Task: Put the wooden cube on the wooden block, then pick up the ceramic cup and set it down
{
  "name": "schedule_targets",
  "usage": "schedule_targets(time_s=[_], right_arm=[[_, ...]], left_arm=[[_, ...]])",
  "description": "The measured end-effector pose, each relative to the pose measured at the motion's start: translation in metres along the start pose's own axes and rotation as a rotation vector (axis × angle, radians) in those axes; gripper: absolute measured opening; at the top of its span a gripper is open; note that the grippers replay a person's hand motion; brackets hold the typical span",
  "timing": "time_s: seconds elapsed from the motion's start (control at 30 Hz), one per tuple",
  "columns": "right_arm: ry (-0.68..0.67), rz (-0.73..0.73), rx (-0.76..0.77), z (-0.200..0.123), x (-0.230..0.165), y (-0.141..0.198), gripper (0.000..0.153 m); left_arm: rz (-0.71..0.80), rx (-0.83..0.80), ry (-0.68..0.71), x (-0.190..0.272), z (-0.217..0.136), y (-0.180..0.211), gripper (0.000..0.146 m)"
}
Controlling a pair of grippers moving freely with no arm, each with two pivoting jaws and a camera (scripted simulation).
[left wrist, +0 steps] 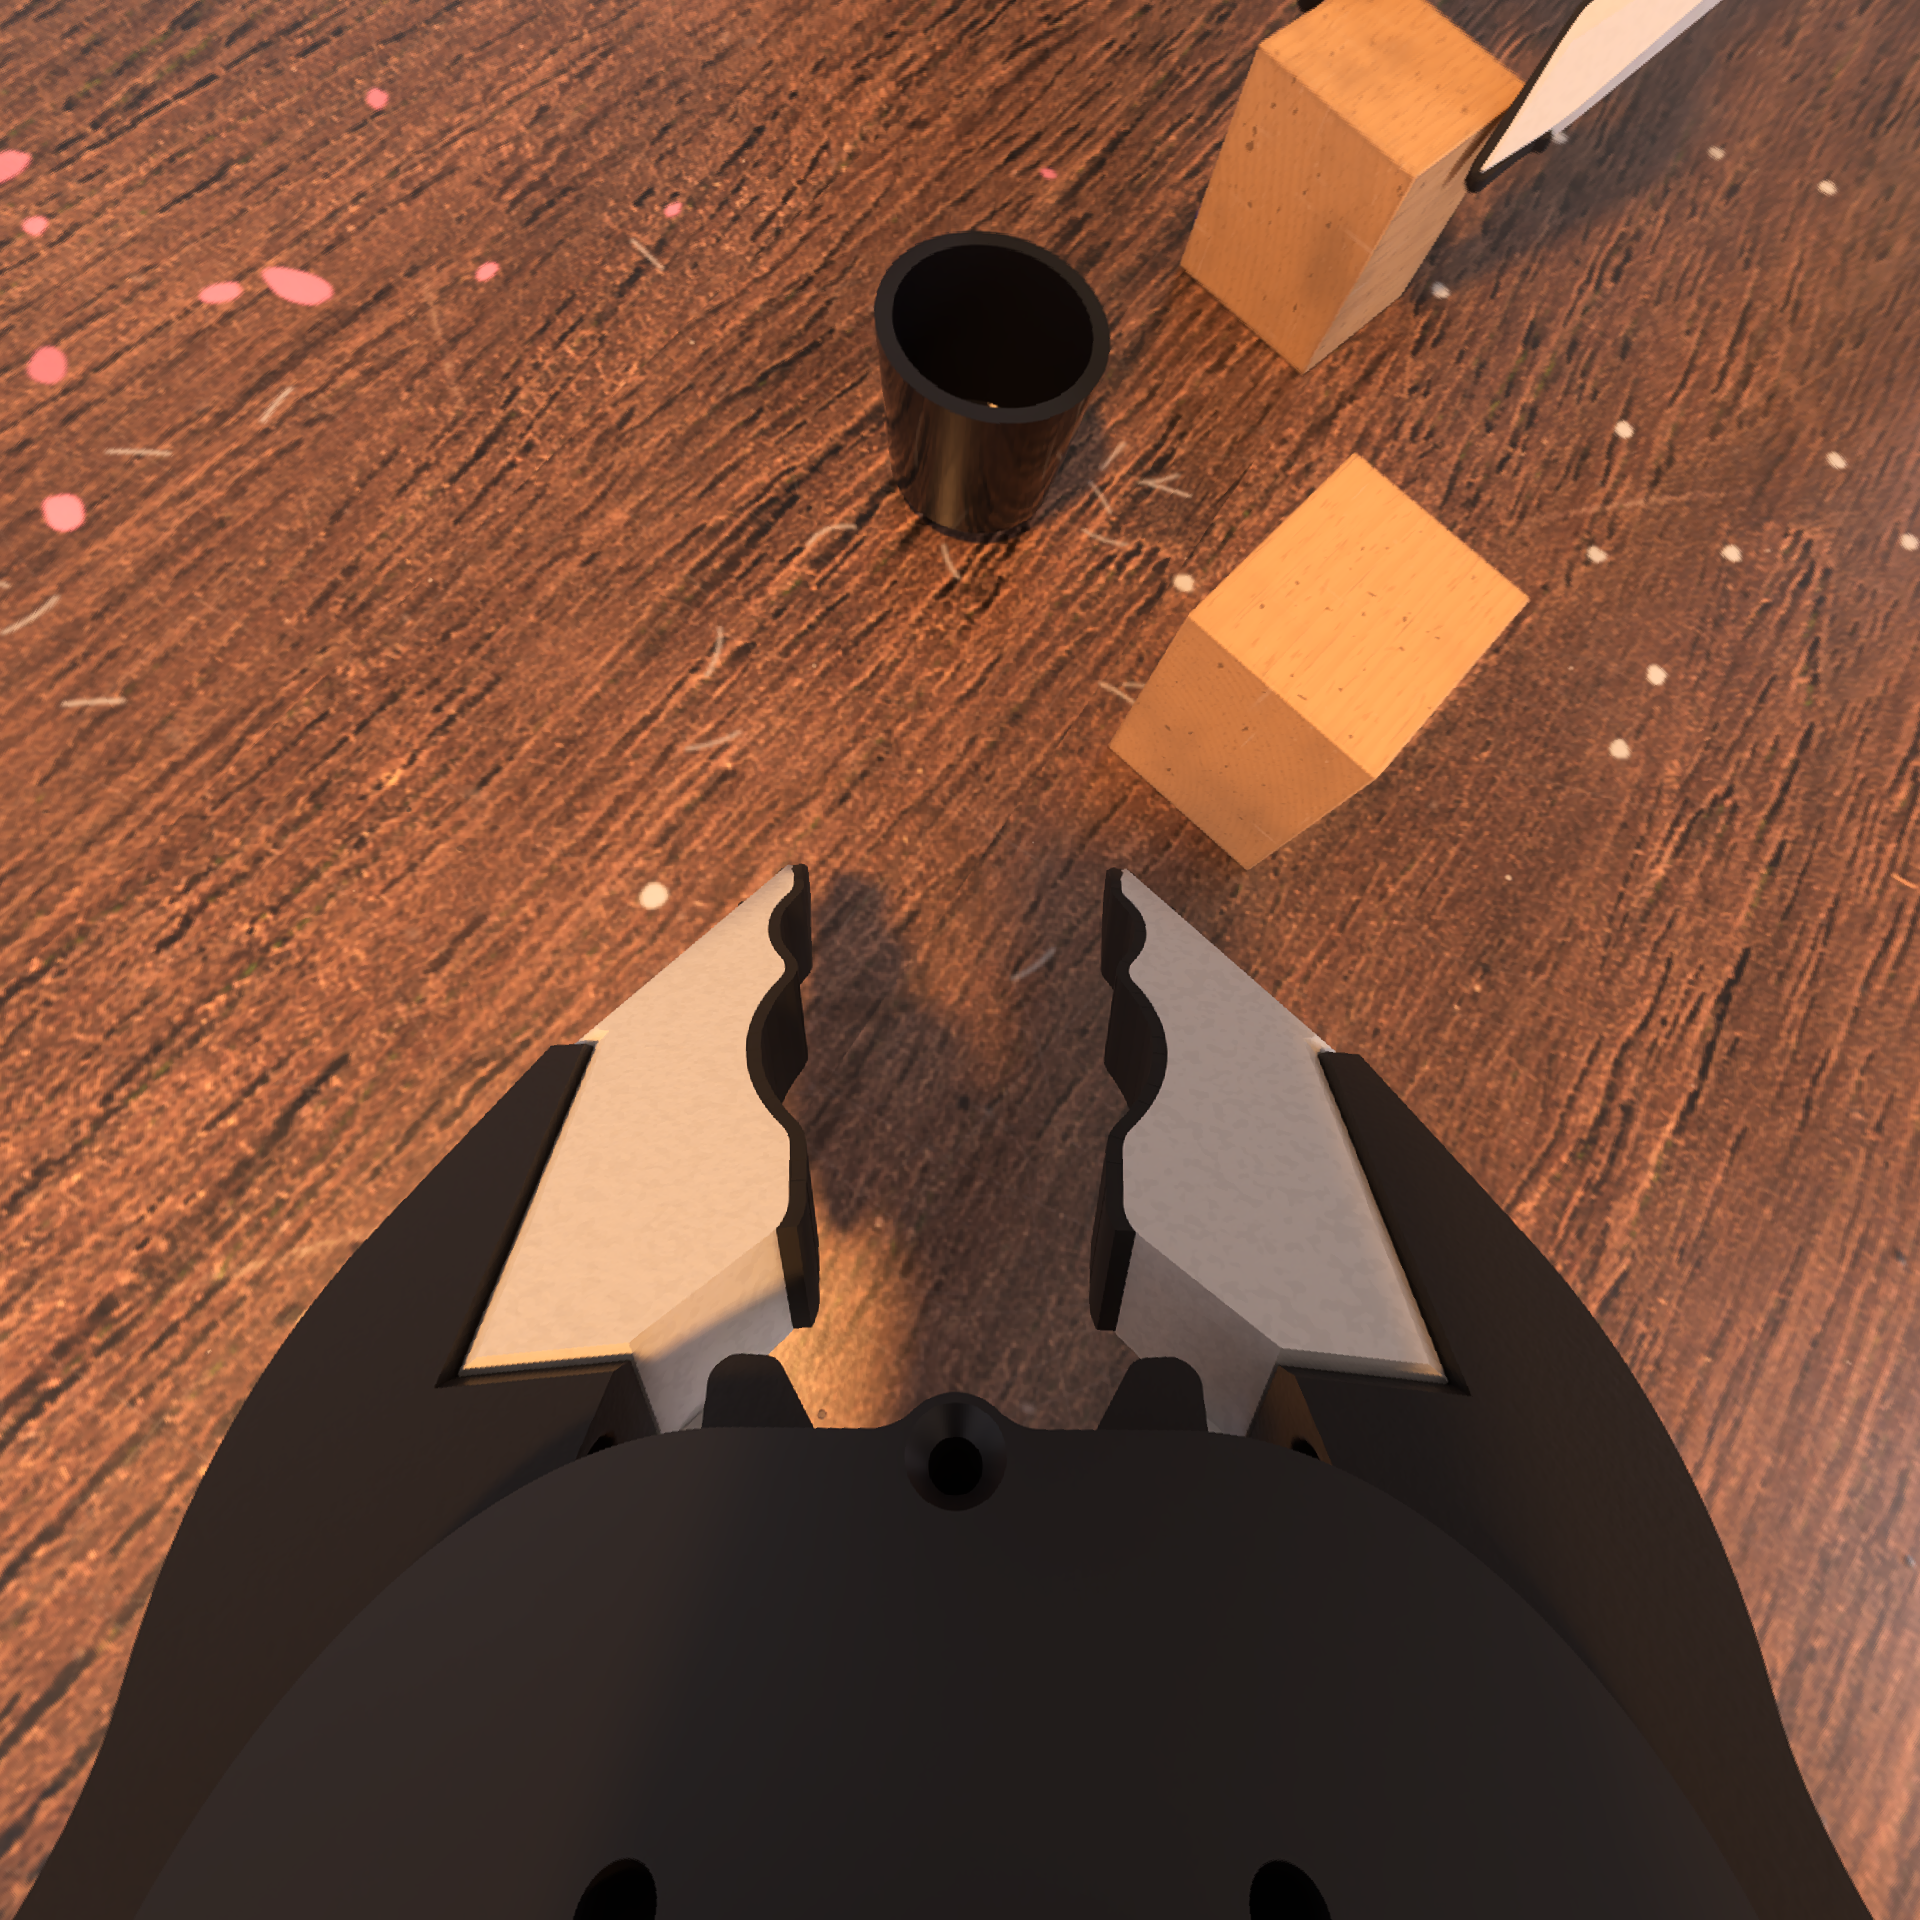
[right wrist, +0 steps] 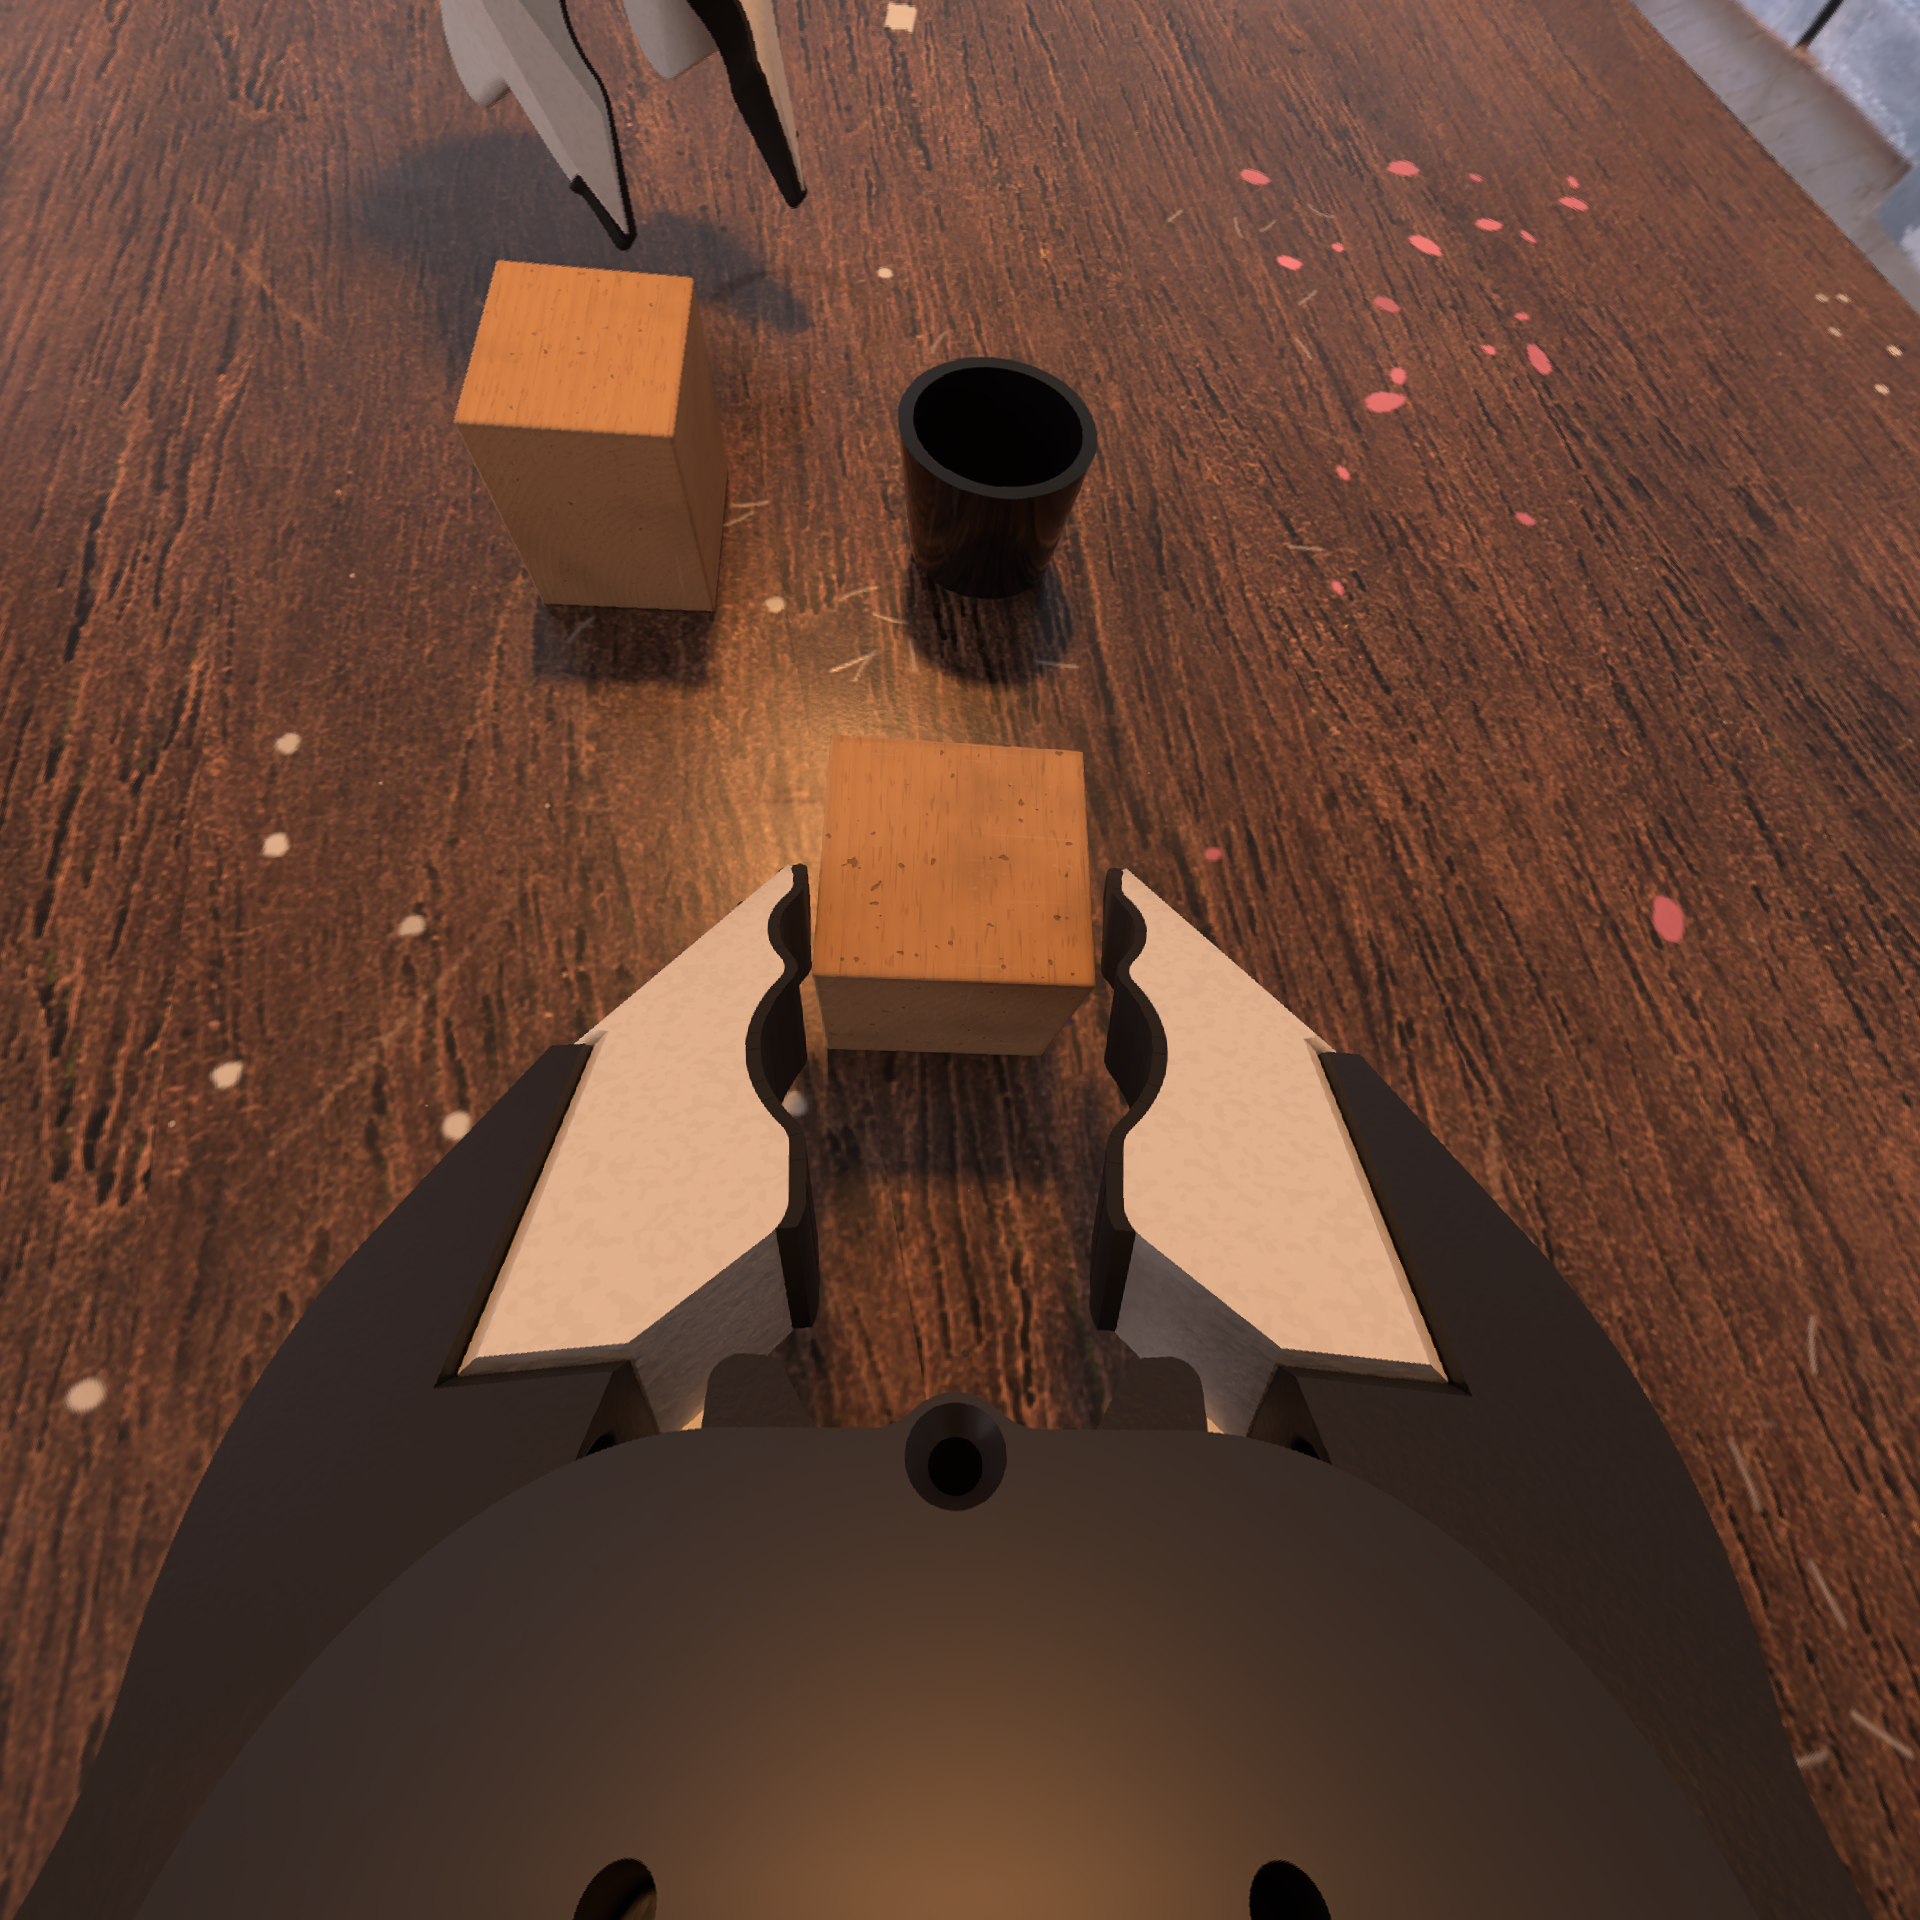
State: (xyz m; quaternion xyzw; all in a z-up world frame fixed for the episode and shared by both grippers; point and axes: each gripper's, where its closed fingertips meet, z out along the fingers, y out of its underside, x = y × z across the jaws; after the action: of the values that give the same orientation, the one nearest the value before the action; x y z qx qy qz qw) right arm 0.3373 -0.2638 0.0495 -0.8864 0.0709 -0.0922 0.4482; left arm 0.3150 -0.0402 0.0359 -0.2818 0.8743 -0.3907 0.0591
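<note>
Dark scratched wooden table [right wrist: 1455,935], pink paint flecks [right wrist: 1423,245] upper right. Right gripper [right wrist: 954,883] is spread wide around the wooden cube [right wrist: 951,862], not squeezing. Left gripper [left wrist: 954,883] is released, holding nothing. Ceramic cup [right wrist: 995,473] and wooden block [right wrist: 592,426] stand farther up the frame.

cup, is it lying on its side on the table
No, the black cup stands upright on the wooden table with its open mouth facing up, apart from both wooden pieces.
</note>
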Motion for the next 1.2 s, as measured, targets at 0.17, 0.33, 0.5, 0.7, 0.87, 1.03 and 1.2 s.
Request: schedule_targets(time_s=[0.17, 0.33, 0.5, 0.7, 0.87, 1.03, 1.2], right_arm=[[0.001, 0.016, -0.001, 0.000, 0.002, 0.002, 0.061], [-0.009, 0.026, 0.006, 0.001, 0.002, 0.003, 0.063], [0.000, 0.025, -0.020, 0.008, 0.002, 0.007, 0.066], [-0.009, 0.012, -0.043, 0.017, -0.001, 0.010, 0.060], [-0.025, -0.009, 0.002, 0.017, -0.008, -0.004, 0.060], [-0.024, 0.018, 0.131, 0.020, -0.015, -0.039, 0.060], [0.043, 0.049, 0.164, 0.032, -0.014, -0.057, 0.060]], left_arm=[[0.006, 0.010, 0.076, 0.010, -0.009, 0.001, 0.060], [0.189, 0.001, 0.194, 0.039, -0.018, 0.011, 0.065], [0.212, -0.013, 0.184, 0.046, 0.002, 0.009, 0.067], [0.240, -0.080, 0.143, 0.048, 0.029, 0.015, 0.069], [0.262, -0.079, 0.125, 0.049, 0.036, 0.014, 0.061], [0.257, -0.080, 0.109, 0.047, 0.037, 0.012, 0.055], [0.267, -0.122, 0.177, 0.061, 0.029, 0.018, 0.046]])
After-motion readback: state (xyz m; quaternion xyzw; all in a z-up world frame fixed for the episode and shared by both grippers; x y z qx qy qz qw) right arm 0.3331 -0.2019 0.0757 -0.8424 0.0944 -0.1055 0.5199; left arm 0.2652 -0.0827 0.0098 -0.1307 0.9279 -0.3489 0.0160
